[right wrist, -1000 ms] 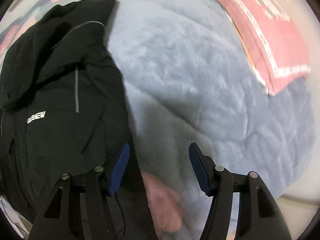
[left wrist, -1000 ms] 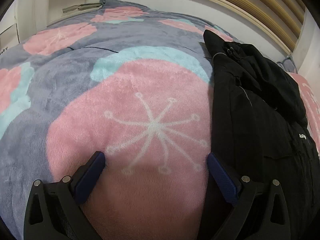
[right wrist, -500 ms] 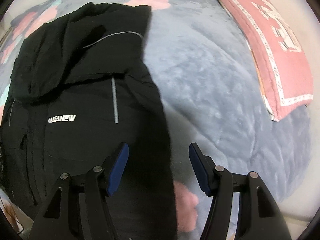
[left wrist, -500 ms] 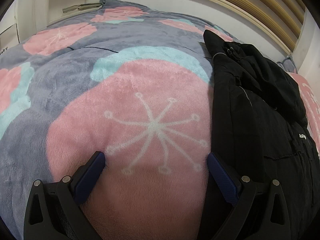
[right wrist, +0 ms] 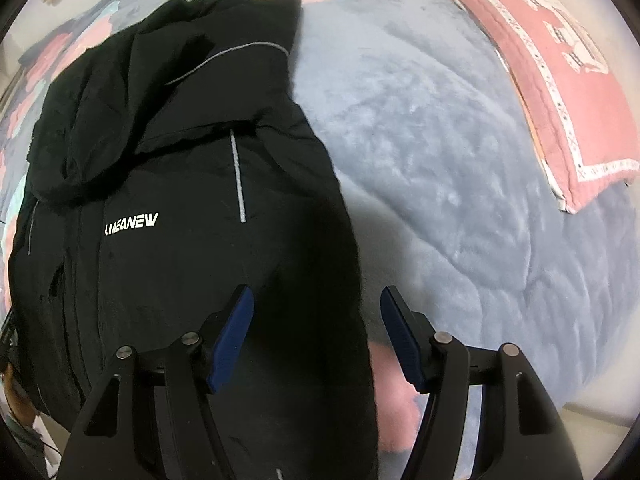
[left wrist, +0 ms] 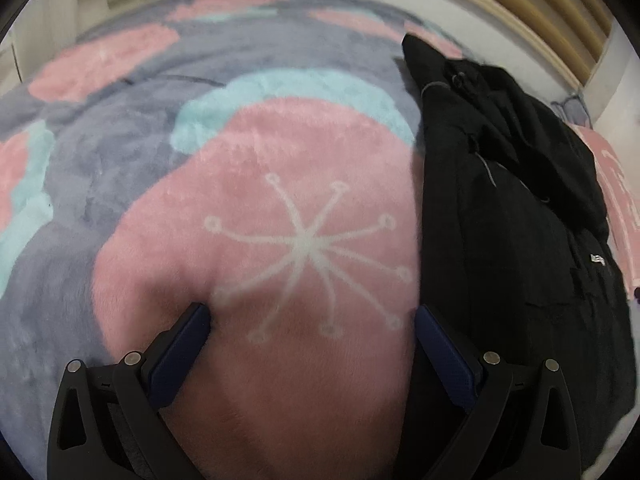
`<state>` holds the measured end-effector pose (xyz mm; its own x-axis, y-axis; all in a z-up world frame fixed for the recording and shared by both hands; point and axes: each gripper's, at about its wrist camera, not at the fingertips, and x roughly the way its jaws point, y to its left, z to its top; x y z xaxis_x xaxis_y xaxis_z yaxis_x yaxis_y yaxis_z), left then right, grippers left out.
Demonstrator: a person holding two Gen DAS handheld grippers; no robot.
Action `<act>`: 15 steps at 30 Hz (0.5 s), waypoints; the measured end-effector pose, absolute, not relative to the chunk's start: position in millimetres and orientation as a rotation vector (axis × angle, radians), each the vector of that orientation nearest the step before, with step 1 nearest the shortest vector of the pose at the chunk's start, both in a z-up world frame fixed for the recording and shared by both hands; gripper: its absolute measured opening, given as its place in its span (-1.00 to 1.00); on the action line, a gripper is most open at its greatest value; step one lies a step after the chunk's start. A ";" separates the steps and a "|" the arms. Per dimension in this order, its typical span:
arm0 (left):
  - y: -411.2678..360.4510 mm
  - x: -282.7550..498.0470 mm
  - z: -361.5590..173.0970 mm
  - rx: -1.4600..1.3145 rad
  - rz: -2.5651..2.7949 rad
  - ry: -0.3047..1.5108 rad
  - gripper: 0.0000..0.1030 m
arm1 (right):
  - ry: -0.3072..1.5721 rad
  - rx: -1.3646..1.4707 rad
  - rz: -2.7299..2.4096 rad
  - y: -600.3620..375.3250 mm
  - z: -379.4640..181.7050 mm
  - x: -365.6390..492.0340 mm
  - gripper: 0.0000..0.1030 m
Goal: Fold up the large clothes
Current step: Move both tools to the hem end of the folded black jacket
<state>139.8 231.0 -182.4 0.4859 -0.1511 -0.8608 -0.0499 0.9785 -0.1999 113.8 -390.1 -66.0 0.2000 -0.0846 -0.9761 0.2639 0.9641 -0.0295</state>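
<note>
Black jacket lies flat on fleece blanket, at 3 o'clock of left gripper. Left gripper released, nothing between pads. Right gripper opening over jacket's right edge, empty. Pink pillow at 1 o'clock.

A bed carries everything, covered by a plush grey blanket patterned with pink and mint blotches. A black jacket lies flat on the blanket, and a pink pillow rests near the jacket, apart from it.
</note>
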 end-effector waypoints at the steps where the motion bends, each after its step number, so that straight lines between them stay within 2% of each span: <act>1: 233.2 140.3 -177.9 -0.213 -0.046 1.084 0.97 | 1.343 0.164 -0.244 -392.8 -62.9 109.2 0.32; 3: 235.7 138.8 -169.7 -0.222 -0.030 1.125 0.97 | 1.336 0.178 -0.242 -397.8 -58.5 101.3 0.33; 7: 230.1 123.6 -132.5 0.004 0.108 1.120 0.97 | 1.332 0.234 -0.238 -409.8 -56.9 83.1 0.35; 11: 237.0 99.1 -108.8 -0.137 -0.051 1.188 0.97 | 1.354 0.293 -0.218 -416.8 -67.5 60.5 0.36; 15: 229.1 74.6 -112.3 -0.183 -0.137 1.289 0.97 | 1.376 0.314 -0.211 -419.9 -80.1 36.5 0.36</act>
